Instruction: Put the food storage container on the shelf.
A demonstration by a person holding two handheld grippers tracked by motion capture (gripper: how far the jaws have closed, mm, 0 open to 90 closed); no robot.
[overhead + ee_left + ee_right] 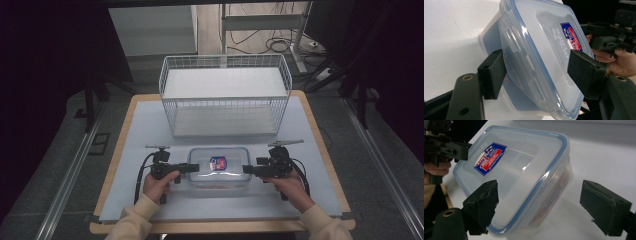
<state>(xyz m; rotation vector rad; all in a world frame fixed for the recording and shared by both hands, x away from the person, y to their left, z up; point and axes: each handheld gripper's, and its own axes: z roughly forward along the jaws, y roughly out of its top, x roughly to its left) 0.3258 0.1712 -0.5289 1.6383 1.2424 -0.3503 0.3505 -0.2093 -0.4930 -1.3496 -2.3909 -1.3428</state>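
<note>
A clear plastic food box [219, 167] with a blue-rimmed snap lid and a red and blue label lies flat on the white mat, near the front. My left gripper [192, 168] is at its left end. In the left gripper view the box [544, 50] has its short end between the jaws of my left gripper [537, 67]: one pad [492, 72] sits by the side latch, the other hovers over the lid, and neither presses. My right gripper [247, 170] is at the right end. Its jaws [541, 202] stand wide around a corner of the box [519, 170].
A white wire basket [225, 107] stands empty at the back of the mat [145, 130], just behind the box. The wooden table edge [112, 165] frames the mat. Dark floor, rails and cables surround the table.
</note>
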